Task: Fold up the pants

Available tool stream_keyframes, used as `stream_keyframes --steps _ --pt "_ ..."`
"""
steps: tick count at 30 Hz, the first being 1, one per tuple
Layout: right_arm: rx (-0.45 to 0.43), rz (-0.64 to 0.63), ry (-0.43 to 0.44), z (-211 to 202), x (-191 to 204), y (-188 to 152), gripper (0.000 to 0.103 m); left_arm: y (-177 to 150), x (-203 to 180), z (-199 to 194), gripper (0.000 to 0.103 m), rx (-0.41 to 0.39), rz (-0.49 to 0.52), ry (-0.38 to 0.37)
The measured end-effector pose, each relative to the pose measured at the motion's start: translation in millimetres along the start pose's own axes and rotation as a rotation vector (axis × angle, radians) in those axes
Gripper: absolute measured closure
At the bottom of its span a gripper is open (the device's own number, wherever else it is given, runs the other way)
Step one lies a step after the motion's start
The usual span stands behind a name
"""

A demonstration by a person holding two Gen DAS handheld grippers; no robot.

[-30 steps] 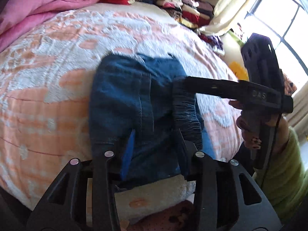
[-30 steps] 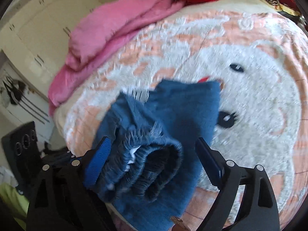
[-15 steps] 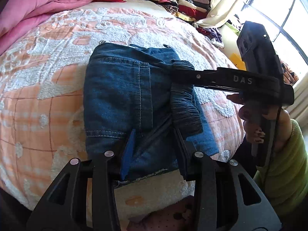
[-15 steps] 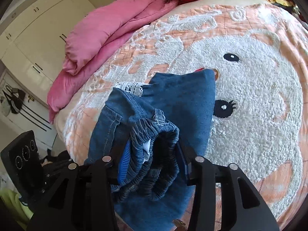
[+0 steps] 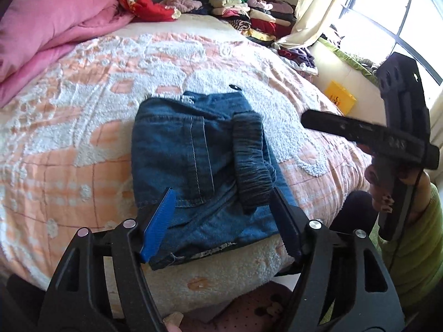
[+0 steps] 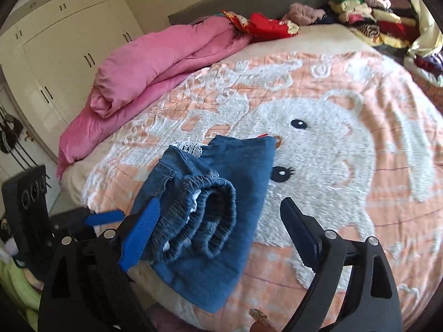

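The blue denim pants (image 5: 199, 160) lie folded into a small bundle near the front edge of the bed, with the elastic waistband (image 5: 250, 157) rolled on top. They also show in the right wrist view (image 6: 210, 202). My left gripper (image 5: 221, 221) is open, its jaws spread just above the near edge of the pants, holding nothing. My right gripper (image 6: 221, 232) is open and pulled back from the waistband (image 6: 205, 221). It shows from the side in the left wrist view (image 5: 360, 130), right of the pants.
The bed carries a peach and white plush blanket (image 6: 318, 144). A pink duvet (image 6: 155, 63) lies at the far left, red cloth (image 6: 265, 25) and stacked clothes (image 6: 368, 19) at the back. A window (image 5: 401, 13) and a yellow box (image 5: 339, 96) are at the right.
Both grippers have opened and let go of the pants. The right gripper has drawn back to the right, away from the waistband. The pants now rest on the bed.
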State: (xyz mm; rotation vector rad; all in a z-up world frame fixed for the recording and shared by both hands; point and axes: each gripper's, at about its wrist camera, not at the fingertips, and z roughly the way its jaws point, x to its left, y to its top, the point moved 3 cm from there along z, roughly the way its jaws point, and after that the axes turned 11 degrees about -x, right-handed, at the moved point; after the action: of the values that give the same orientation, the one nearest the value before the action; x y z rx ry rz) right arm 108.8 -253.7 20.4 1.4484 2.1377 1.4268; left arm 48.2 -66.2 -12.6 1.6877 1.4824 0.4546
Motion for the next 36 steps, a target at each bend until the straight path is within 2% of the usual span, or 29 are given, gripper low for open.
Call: stream_keyframes --steps 1,2,7,16,18,20,21,23,24,25,29,34,36 --pt "-0.003 -0.008 -0.005 -4 0 -1 0.012 1 0 -2 0.039 -0.005 0.003 0.002" --pt "-0.008 -0.018 -0.013 -6 2 -2 0.011 2 0 -4 0.030 -0.009 0.005 0.006" --pt "-0.018 -0.112 -0.038 -24 12 -12 0.008 6 4 -8 0.021 -0.021 0.003 0.024" --pt "0.008 -0.207 -0.032 -37 30 -41 0.008 15 23 -2 0.018 -0.024 -0.021 0.044" --pt "0.030 -0.229 -0.002 -35 40 -50 0.008 19 31 4 0.024 -0.014 -0.034 0.049" --pt "0.045 -0.264 0.016 -31 51 -57 0.008 25 42 12 0.049 -0.003 -0.059 0.051" --pt "0.055 -0.291 0.028 -28 59 -61 0.008 27 45 15 0.057 0.002 -0.068 0.051" --pt "0.068 -0.333 0.050 -22 73 -66 0.009 33 51 23 0.081 0.017 -0.080 0.036" --pt "0.077 -0.355 0.071 -18 82 -68 0.010 35 52 26 0.086 0.023 -0.083 0.024" --pt "0.079 -0.376 0.087 -15 89 -69 0.017 37 53 32 0.090 0.033 -0.089 0.011" --pt "0.113 -0.484 0.142 2 116 -77 0.044 40 56 52 0.090 0.069 -0.083 0.012" --pt "0.137 -0.661 0.179 25 145 -87 0.056 38 55 68 0.090 0.098 -0.068 0.019" --pt "0.136 -0.720 0.185 35 153 -89 0.056 36 56 70 0.090 0.104 -0.068 0.023"
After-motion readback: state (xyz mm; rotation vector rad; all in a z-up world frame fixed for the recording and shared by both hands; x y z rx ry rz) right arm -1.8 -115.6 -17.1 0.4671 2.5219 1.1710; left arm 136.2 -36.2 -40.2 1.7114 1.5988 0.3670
